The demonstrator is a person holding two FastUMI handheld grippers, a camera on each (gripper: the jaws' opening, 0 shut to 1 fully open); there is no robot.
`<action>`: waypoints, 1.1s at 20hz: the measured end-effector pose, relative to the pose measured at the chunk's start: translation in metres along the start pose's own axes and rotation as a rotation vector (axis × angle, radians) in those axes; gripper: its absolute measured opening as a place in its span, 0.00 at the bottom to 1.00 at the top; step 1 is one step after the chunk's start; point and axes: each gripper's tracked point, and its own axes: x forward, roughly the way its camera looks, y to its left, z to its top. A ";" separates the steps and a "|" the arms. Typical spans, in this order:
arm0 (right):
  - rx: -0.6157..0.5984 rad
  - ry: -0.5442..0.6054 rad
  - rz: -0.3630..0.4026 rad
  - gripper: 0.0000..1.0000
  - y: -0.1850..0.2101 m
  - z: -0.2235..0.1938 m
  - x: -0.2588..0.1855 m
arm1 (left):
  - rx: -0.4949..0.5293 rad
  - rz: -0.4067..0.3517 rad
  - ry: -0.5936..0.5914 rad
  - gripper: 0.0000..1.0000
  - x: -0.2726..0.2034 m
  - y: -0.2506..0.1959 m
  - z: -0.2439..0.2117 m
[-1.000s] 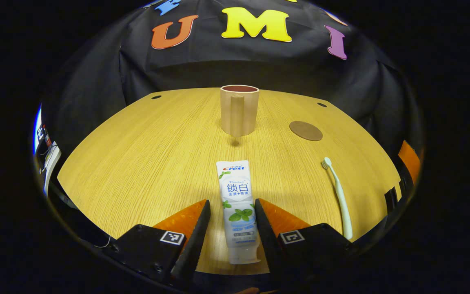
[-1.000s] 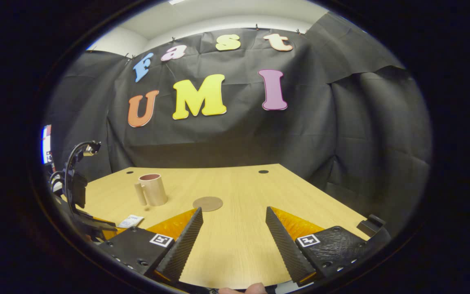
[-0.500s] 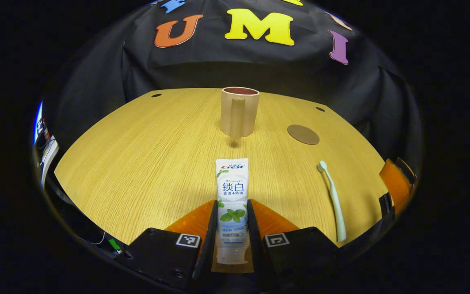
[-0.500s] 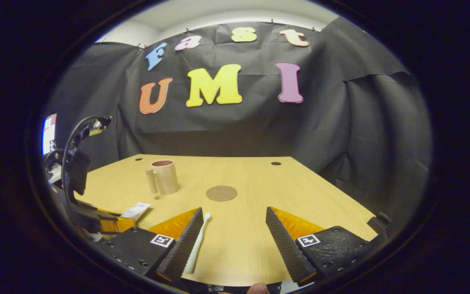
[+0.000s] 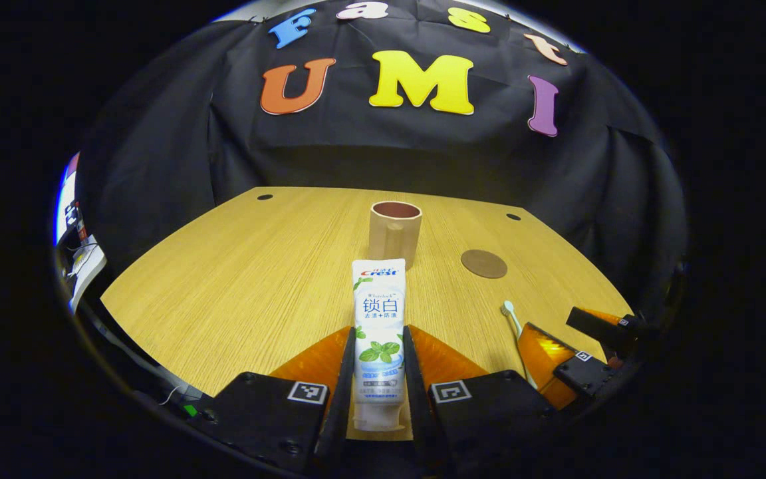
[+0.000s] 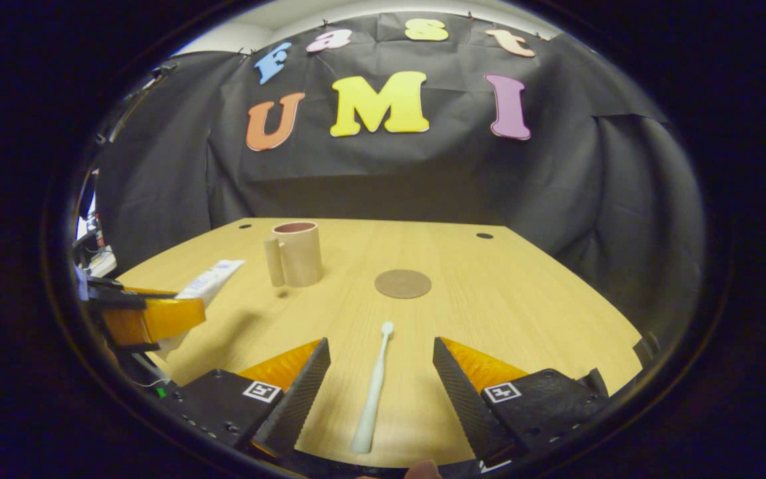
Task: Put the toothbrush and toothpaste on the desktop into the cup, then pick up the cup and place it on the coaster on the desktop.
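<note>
Toothpaste [image 5: 379, 332] clamped between left gripper [image 5: 375, 362] fingers; toothbrush [image 6: 372, 392] flat on bench between right gripper [image 6: 381, 386] fingers, spread wide.

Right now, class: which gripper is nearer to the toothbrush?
Right. The right gripper is open, its fingers either side of the toothbrush lying on the desktop. The left gripper is off to the side, shut on the toothpaste.
</note>
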 end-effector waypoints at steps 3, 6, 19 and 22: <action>0.051 0.089 -0.025 0.95 0.003 -0.013 0.014 | -0.009 0.010 -0.010 0.43 0.001 0.009 0.006; 0.115 0.206 -0.032 0.88 0.005 -0.031 0.031 | -0.013 0.018 -0.011 0.42 0.001 0.017 0.006; 0.141 0.147 0.026 0.00 0.000 -0.009 0.031 | 0.070 -0.008 -0.125 0.43 0.005 0.004 0.045; 0.139 0.072 0.036 0.00 -0.008 0.014 0.019 | 0.068 -0.006 -0.192 0.42 0.012 0.000 0.074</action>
